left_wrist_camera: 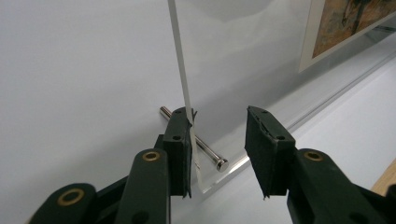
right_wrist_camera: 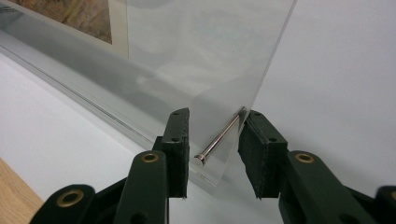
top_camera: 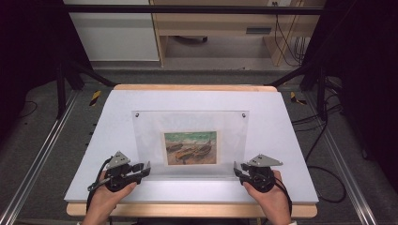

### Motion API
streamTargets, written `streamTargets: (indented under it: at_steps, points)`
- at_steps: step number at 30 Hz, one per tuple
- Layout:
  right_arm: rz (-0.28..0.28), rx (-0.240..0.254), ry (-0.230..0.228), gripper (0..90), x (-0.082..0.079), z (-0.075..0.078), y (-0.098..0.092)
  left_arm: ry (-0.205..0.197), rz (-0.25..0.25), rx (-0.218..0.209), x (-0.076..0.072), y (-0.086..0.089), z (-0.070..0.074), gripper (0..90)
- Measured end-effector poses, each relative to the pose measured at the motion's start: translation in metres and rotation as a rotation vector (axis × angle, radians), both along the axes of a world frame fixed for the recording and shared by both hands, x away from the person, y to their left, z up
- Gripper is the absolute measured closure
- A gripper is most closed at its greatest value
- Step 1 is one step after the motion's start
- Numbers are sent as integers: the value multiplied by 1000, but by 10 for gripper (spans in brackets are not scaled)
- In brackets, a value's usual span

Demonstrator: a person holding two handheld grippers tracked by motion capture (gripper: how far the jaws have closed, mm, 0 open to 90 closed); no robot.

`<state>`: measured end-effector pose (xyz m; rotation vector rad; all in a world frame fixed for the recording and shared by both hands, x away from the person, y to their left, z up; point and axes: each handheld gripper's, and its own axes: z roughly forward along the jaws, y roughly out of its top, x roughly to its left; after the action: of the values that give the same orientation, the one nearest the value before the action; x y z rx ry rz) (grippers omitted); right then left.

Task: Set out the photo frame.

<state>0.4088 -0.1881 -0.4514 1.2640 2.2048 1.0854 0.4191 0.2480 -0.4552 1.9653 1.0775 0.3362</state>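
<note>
Two hands at the near table edge each held a black two-jaw gripper, the left gripper (top_camera: 146,169) and right gripper (top_camera: 237,170) at the near corners of a clear rectangular acrylic picture frame (top_camera: 145,136). Both sets of jaws stood apart, straddling the frame's corner and a slim metal standoff pin (left_wrist_camera: 205,146), without clamping. The frame, holding a small painted boat print (top_camera: 190,147), stood centrally on the white tabletop sheet (top_camera: 281,140).
</note>
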Motion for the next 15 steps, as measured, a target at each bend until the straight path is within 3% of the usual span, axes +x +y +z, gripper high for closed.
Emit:
streamTargets:
  at_steps: [15]
  points:
    - [9, -21, 8, 645, -4, -3, 1, 9, -7, 5, -2, 0, -3, 614]
